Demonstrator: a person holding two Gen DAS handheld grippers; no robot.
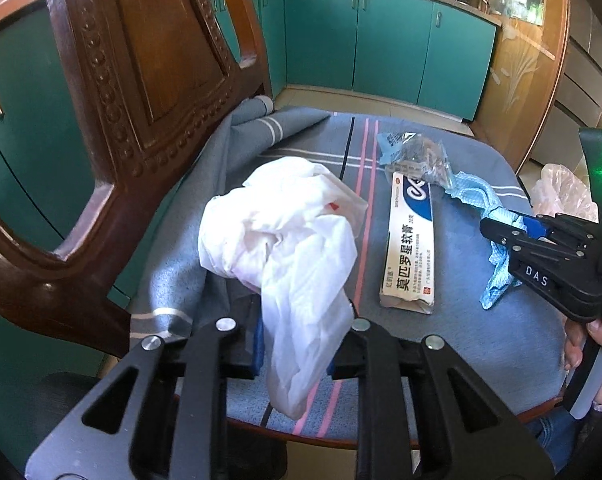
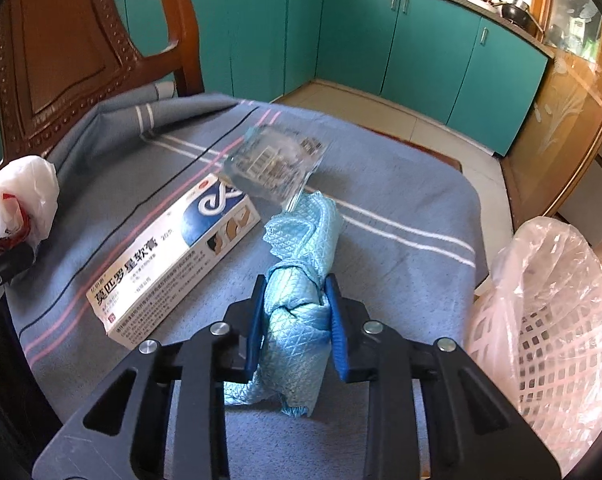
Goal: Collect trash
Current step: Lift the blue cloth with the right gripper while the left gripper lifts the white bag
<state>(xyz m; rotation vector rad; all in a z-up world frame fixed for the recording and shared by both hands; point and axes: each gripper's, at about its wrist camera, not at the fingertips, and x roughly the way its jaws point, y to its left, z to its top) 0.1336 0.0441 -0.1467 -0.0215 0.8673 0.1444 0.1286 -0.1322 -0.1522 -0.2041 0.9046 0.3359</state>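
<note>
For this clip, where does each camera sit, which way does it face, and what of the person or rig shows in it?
Left wrist: on the left gripper, looking across the chair seat to the teal cabinets; its fingers pinch a white bag; the right gripper and a hand show at right.
Right wrist: on the right gripper, facing the same cabinets; its fingers pinch a blue cloth; basket at right.
Shared: box, clear wrapper, bag, cloth, chair back.
</note>
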